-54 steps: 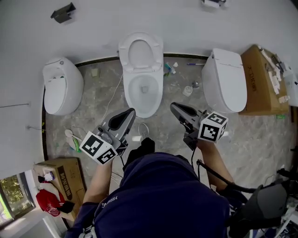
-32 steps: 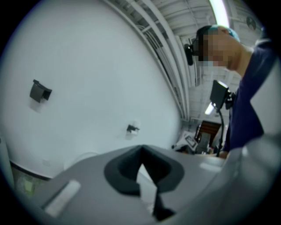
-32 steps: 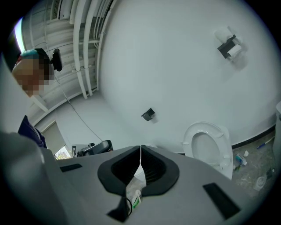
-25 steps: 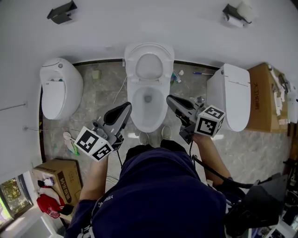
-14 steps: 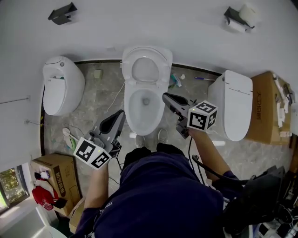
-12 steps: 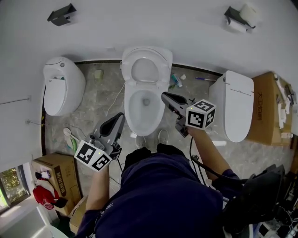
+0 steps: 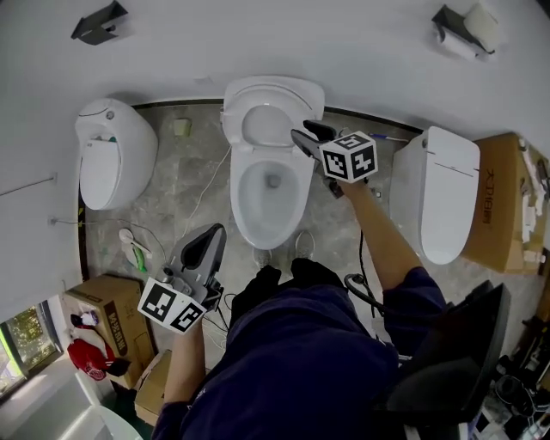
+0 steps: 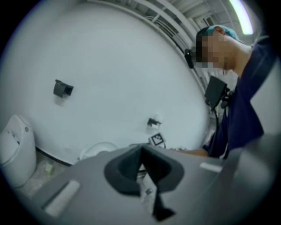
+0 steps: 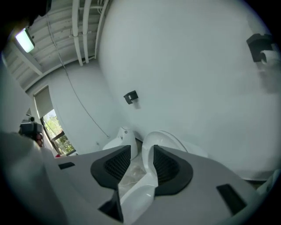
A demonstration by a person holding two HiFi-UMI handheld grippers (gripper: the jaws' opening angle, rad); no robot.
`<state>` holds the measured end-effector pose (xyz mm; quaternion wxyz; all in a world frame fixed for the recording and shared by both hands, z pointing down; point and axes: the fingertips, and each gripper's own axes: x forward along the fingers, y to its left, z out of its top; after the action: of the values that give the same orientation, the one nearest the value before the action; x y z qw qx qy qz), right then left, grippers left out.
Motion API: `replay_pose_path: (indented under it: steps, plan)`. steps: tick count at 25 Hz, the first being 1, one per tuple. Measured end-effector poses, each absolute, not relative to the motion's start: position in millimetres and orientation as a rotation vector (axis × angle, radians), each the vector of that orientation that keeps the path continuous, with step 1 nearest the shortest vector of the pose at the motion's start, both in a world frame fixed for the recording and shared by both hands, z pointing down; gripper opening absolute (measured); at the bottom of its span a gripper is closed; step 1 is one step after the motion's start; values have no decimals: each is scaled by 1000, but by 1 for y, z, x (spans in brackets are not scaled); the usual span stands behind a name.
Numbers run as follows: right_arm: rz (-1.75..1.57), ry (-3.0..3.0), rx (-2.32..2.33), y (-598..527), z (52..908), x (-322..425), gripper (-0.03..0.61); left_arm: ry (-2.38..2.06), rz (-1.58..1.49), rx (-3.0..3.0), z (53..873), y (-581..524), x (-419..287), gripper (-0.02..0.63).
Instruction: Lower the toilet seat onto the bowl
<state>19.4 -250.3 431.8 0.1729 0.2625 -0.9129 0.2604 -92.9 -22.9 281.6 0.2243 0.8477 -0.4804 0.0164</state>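
The middle toilet has its white seat (image 7: 267, 123) raised against the wall above the open bowl (image 7: 268, 193). My right gripper (image 7: 298, 136) reaches to the seat's right edge. Its jaws have just been opening and stand apart, and in the right gripper view (image 9: 142, 154) the raised seat (image 9: 166, 141) shows through the gap without the pads pressing on it. My left gripper (image 7: 214, 234) hangs low at the left of the bowl, away from the toilet. In the left gripper view (image 8: 141, 152) its pads meet with nothing between them.
A second toilet (image 7: 107, 163) stands at the left and a third with a closed lid (image 7: 438, 193) at the right. Cardboard boxes (image 7: 507, 198) (image 7: 103, 309) sit at both sides. Cables and small clutter (image 7: 133, 249) lie on the floor. A paper holder (image 7: 468, 26) hangs on the wall.
My right gripper has travelled from beside the bowl's right rim up to the raised seat's right edge. The left gripper has sunk slightly toward the lower left.
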Motion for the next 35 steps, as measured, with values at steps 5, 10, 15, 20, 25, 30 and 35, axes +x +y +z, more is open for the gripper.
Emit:
replay_pose_path:
  steps: [5, 10, 15, 20, 25, 30, 35]
  plan:
    - [630, -2488, 806, -304, 475, 4, 132, -1357, 90, 2277, 294, -25, -115, 3]
    - [591, -2410, 852, -337, 515, -7, 149, -1365, 125, 2224, 310, -27, -131, 3]
    - [569, -2373, 923, -365, 531, -5, 150, -1366, 136, 2184, 320, -26, -141, 3]
    - [560, -2360, 909, -379, 537, -9, 150, -1371, 135, 2151, 328, -22, -149, 3]
    - [569, -2343, 910, -381, 544, -14, 150, -1380, 132, 2135, 330, -20, -155, 3]
    - [596, -2342, 959, -383, 544, -13, 149, -1374, 125, 2128, 333, -18, -159, 3]
    - [609, -2332, 967, -380, 543, -11, 135, -1351, 117, 2139, 335, -16, -155, 3]
